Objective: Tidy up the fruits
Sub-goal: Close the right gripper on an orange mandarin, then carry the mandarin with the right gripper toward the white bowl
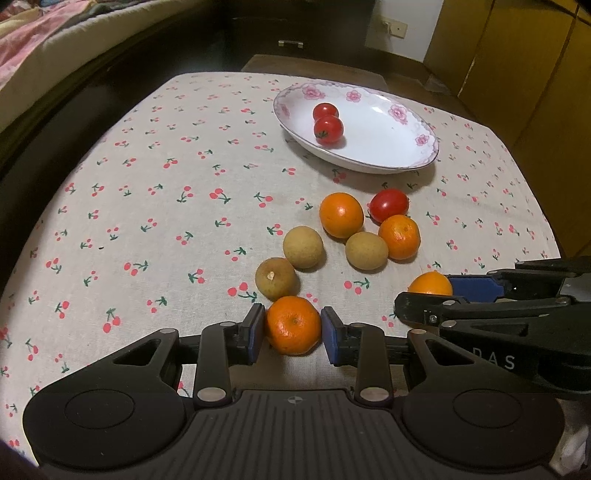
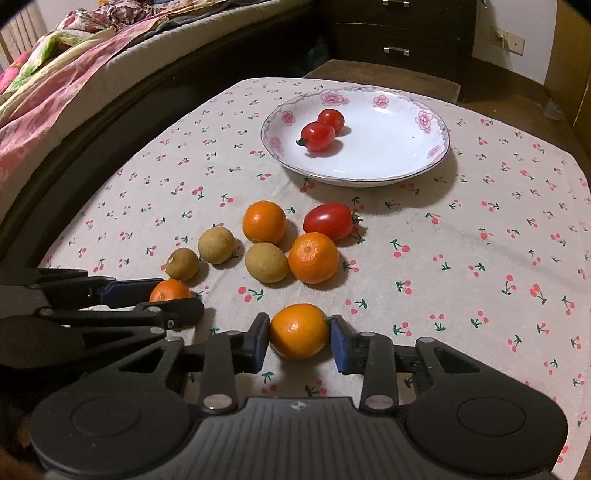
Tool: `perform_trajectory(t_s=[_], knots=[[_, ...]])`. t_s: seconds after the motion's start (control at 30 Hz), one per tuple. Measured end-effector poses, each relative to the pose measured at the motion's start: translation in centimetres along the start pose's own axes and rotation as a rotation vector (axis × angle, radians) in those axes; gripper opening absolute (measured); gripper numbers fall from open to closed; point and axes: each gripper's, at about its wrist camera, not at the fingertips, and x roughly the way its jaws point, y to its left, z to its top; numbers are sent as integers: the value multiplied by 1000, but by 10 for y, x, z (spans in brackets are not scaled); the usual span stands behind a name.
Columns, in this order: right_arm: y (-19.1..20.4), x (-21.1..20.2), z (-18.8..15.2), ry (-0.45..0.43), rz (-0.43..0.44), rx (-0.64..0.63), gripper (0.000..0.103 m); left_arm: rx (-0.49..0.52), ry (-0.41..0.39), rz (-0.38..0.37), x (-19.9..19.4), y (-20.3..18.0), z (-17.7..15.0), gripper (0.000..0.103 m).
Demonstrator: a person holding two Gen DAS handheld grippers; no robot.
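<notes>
A white flowered plate (image 1: 413, 155) (image 2: 424, 162) at the far side of the table holds two cherry tomatoes (image 1: 328, 127) (image 2: 317, 136). A third tomato (image 1: 388, 204) (image 2: 328, 220), two tangerines (image 1: 341, 215) (image 2: 313, 257) and three brown longans (image 1: 303, 246) (image 2: 216, 245) lie on the cloth. My left gripper (image 1: 293, 330) has its pads on both sides of a tangerine (image 1: 293, 325) resting on the cloth. My right gripper (image 2: 299, 338) likewise brackets another tangerine (image 2: 298, 330), with its left pad touching and its right pad close to the fruit.
The table wears a cherry-print cloth (image 1: 147, 184). A bed (image 2: 74, 74) runs along the left. A dark drawer unit (image 2: 399, 33) and a wooden stool (image 2: 384, 77) stand behind the table. Each gripper shows in the other's view (image 1: 480, 306) (image 2: 110, 306).
</notes>
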Motion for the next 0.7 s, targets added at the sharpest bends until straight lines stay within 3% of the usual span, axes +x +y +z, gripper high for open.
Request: perform_trajectory(t_s=[0.7], knots=[[-10,-9,-6,-3,-6,30,36,41,-6,16,0,-7,-3,40]])
